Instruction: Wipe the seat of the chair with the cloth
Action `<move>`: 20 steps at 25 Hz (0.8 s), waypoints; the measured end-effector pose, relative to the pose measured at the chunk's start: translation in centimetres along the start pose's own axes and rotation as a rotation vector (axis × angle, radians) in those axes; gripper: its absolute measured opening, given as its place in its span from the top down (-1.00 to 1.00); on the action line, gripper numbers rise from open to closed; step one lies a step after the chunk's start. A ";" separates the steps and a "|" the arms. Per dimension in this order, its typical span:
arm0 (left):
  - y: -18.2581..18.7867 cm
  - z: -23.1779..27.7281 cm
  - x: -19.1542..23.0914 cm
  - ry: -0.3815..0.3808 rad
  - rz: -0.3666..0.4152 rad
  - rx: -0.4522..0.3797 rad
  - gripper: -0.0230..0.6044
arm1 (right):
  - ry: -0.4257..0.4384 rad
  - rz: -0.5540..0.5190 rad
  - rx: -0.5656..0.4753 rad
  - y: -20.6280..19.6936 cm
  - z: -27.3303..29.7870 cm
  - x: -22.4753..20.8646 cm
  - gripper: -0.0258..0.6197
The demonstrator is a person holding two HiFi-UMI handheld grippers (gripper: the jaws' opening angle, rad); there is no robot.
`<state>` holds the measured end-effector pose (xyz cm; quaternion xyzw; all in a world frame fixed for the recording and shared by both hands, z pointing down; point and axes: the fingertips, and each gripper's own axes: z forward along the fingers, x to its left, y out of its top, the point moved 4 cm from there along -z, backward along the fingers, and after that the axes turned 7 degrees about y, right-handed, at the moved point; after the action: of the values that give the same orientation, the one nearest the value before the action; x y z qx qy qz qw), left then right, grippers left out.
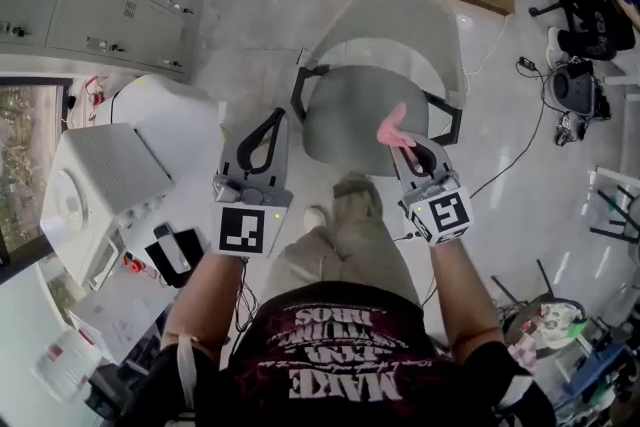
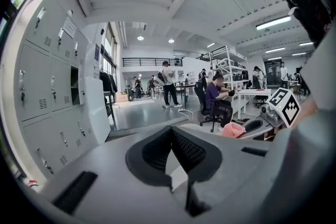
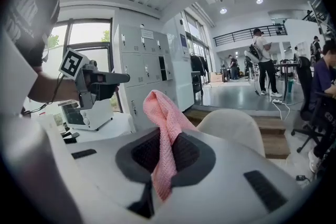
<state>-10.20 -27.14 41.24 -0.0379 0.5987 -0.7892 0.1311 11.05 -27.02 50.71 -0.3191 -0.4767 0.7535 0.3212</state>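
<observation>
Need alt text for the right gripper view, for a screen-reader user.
A pink cloth stands upright, clamped between the shut jaws of the right gripper in the foreground. Behind it is the backrest of a white chair, with pale lockers to the left.

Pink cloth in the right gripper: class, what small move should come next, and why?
Probably lower the right gripper until the pink cloth touches the chair seat. The fingers are shut on the cloth, which sticks up in the air near the seat's front right edge and apparently is not yet on it.
</observation>
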 end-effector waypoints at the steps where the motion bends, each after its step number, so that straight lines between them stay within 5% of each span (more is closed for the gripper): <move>1: -0.5 0.6 0.3 0.004 0.002 0.004 0.91 | 0.009 0.005 0.007 -0.7 1.0 -0.4 0.83; 20: -10.3 5.9 2.3 0.075 -0.083 0.147 0.91 | 0.183 0.011 0.328 -20.8 21.5 -5.0 0.83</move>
<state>-12.83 -30.66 52.55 -0.0235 0.5417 -0.8366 0.0782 0.81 -34.95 78.10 -0.3325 -0.3146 0.7906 0.4067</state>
